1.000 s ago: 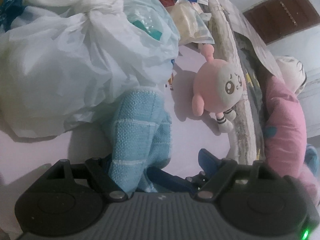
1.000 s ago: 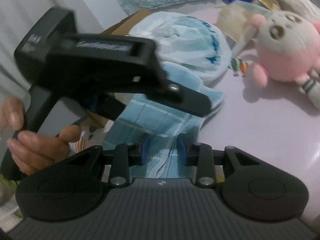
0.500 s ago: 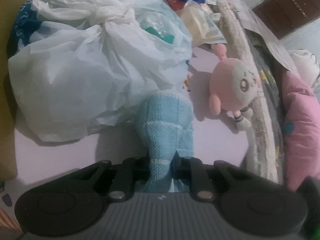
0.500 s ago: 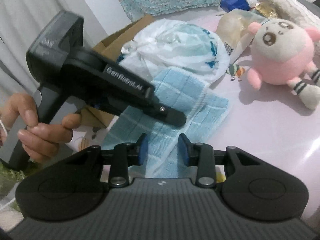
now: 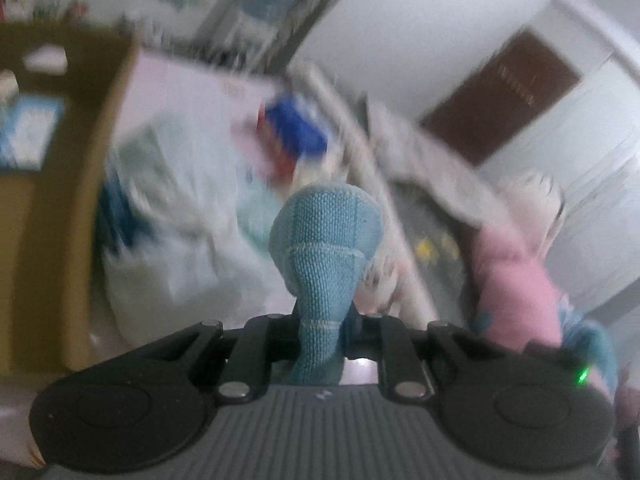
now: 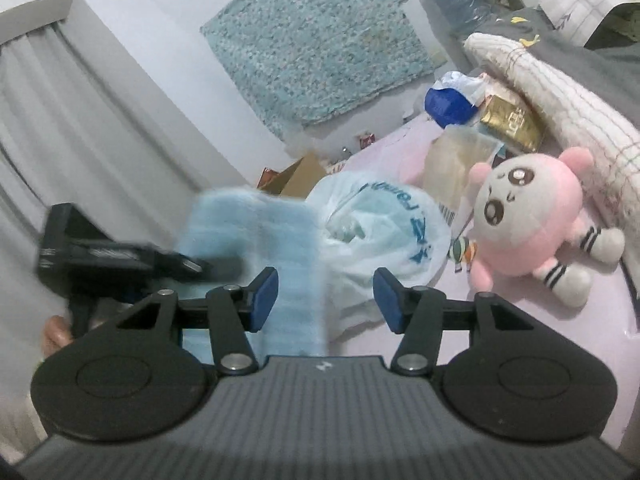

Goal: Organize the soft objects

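A light blue woven towel (image 5: 324, 240) is bunched between the jaws of my left gripper (image 5: 322, 332), which is shut on it and holds it up off the bed. In the right wrist view the same towel (image 6: 256, 248) hangs blurred from the left gripper (image 6: 228, 267) at the left. My right gripper (image 6: 326, 300) has its jaws opening. The towel's right edge hangs in the gap, and neither blue pad (image 6: 388, 300) presses on it. A pink and white plush (image 6: 528, 216) lies on the pale pink sheet (image 6: 500, 320) to the right.
A tied white plastic bag (image 6: 380, 232) sits behind the towel, with a cardboard box (image 6: 300, 172) beyond it. A long cream bolster (image 6: 560, 100), a blue bag (image 6: 448, 104) and a gold packet (image 6: 512, 124) lie at the back right. A hand (image 6: 56, 332) holds the left gripper.
My left gripper shut on the towel and lifted it off the bed. My right gripper let go of the towel, opened and tilted up.
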`<state>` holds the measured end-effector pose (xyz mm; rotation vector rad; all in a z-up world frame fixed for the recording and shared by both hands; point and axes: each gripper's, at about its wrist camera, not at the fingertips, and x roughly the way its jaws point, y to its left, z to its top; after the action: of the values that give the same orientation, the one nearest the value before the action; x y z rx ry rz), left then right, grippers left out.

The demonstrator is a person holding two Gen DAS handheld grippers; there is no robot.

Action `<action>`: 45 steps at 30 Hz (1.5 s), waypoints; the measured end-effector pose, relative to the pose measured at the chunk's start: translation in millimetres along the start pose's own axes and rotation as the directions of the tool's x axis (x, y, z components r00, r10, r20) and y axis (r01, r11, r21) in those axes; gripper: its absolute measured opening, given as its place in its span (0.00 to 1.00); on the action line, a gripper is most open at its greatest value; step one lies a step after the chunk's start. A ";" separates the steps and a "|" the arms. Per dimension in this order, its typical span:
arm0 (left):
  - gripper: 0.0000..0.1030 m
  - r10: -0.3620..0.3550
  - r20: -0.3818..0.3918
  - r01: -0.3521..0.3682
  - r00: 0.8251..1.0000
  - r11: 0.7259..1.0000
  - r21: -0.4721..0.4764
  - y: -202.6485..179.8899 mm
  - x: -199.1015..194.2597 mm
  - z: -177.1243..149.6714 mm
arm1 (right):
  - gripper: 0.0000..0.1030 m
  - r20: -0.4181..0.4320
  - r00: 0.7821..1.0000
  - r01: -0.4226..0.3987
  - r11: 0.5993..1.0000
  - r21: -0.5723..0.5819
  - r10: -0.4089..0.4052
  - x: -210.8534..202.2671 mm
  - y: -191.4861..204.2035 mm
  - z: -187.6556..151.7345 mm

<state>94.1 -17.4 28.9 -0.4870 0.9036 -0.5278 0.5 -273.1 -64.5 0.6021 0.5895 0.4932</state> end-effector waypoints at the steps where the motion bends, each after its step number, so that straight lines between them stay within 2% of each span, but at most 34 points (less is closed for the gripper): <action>1: 0.16 -0.002 0.046 0.002 0.999 1.000 0.007 1.0 -14.7 7.7 | 0.51 -0.002 1.000 -0.001 1.000 0.007 0.001 2.5 -1.2 1.5; 4: 0.16 0.017 0.161 -0.019 0.987 1.000 0.008 8.2 -48.8 30.8 | 0.51 -0.020 1.000 -0.011 1.000 0.028 0.012 12.8 -3.1 3.6; 6: 0.16 0.073 0.232 -0.074 0.970 0.997 -0.005 13.2 -62.3 49.0 | 0.51 -0.036 0.999 -0.013 0.999 0.033 0.014 25.0 -3.1 3.8; 9: 0.16 0.194 0.303 -0.187 0.933 0.981 -0.052 33.8 -79.9 76.9 | 0.51 -0.065 0.998 -0.018 0.999 0.037 0.020 37.4 0.0 1.7; 12: 0.17 0.369 0.332 -0.361 0.868 0.928 -0.087 59.5 -81.2 101.9 | 0.51 -0.089 0.996 -0.018 0.999 0.035 0.021 51.5 2.1 3.0; 14: 0.17 0.505 0.331 -0.508 0.797 0.857 -0.083 77.0 -68.5 117.9 | 0.51 -0.099 0.995 -0.015 0.999 0.037 0.019 59.7 2.6 4.5; 15: 0.17 0.545 0.314 -0.550 0.777 0.831 -0.080 85.9 -62.5 124.9 | 0.51 -0.101 0.995 -0.015 0.999 0.040 0.019 62.8 2.7 5.2; 16: 0.17 0.576 0.285 -0.581 0.766 0.810 -0.078 97.3 -49.3 133.0 | 0.52 -0.104 0.994 -0.016 0.999 0.044 0.021 66.6 2.6 6.0; 18: 0.17 0.615 0.212 -0.613 0.760 0.786 -0.081 120.4 -18.1 145.4 | 0.52 -0.107 0.994 -0.015 0.998 0.053 0.020 72.6 0.8 7.5; 20: 0.17 0.630 0.145 -0.627 0.763 0.776 -0.068 138.8 12.5 151.6 | 0.52 -0.114 0.993 -0.008 0.998 0.065 0.015 78.0 -1.1 7.8; 22: 0.17 0.627 0.056 -0.622 0.777 0.778 -0.087 161.0 43.6 155.9 | 0.53 -0.122 0.993 -0.001 0.997 0.078 0.010 81.8 -3.8 7.5; 24: 0.16 0.610 0.002 -0.606 0.793 0.788 -0.112 178.8 60.7 154.9 | 0.53 -0.128 0.992 0.008 0.996 0.090 0.003 85.4 -7.6 7.4; 28: 0.17 0.515 -0.037 -0.512 0.856 0.835 -0.203 201.4 77.4 154.3 | 0.54 -0.137 0.990 0.028 0.994 0.109 -0.013 87.6 -15.1 6.4; 32: 0.18 0.432 -0.046 -0.429 0.900 0.868 -0.250 218.2 85.4 159.1 | 0.54 -0.144 0.989 0.042 0.991 0.129 -0.023 89.5 -23.6 6.0; 33: 0.21 0.414 -0.052 -0.412 0.909 0.872 -0.264 219.5 88.6 156.2 | 0.54 -0.144 0.989 0.044 0.990 0.135 -0.024 90.1 -25.5 6.0; 34: 0.29 0.396 -0.062 -0.397 0.916 0.875 -0.277 223.6 92.6 156.1 | 0.55 -0.144 0.989 0.044 0.989 0.140 -0.024 90.4 -27.2 5.9; 38: 0.47 0.390 -0.060 -0.388 0.919 0.863 -0.323 236.8 99.2 155.4 | 0.57 -0.142 0.990 0.040 0.988 0.147 -0.019 91.0 -28.7 6.2; 40: 0.60 0.375 -0.042 -0.366 0.926 0.863 -0.348 238.5 90.7 155.4 | 0.60 -0.144 0.990 0.038 0.988 0.147 -0.016 90.7 -28.9 6.2; 45: 0.59 0.361 0.027 -0.324 0.932 0.866 -0.380 237.1 61.2 156.8 | 0.61 -0.141 0.990 0.033 0.988 0.153 -0.012 90.6 -30.9 5.1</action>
<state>308.2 154.5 -66.9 -0.6699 0.9742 -0.0014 77.5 -244.5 -113.9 0.7118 0.7719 0.4734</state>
